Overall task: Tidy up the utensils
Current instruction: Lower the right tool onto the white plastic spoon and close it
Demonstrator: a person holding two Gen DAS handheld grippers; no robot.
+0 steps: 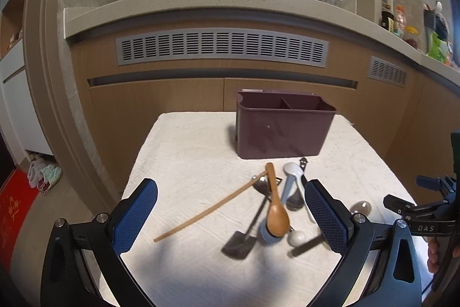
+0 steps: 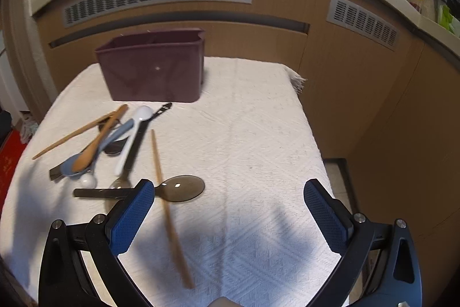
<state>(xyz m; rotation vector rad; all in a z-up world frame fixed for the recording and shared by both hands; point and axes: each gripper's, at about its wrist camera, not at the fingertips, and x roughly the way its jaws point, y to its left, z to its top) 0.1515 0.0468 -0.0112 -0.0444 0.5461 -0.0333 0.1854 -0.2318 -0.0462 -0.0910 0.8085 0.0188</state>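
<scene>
Maroon plastic divided caddy (image 1: 284, 125) empty; tangled utensil pile (image 1: 273, 209) just before it. Left gripper (image 1: 230, 216) and right gripper (image 2: 228, 216) both spread, holding nothing. Risk: lifting wooden spoon (image 1: 276, 209) drags neighbours.

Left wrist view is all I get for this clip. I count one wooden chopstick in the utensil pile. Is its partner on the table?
Observer: Yes. A second chopstick lies apart from the pile, in front of the right hand-held gripper.
Operator: Is it touching anything?
Observer: It crosses the neck of a dark round spoon.
Operator: Is that hand-held gripper holding anything?
Observer: No. Its jaws stand wide open with nothing between them.
</scene>
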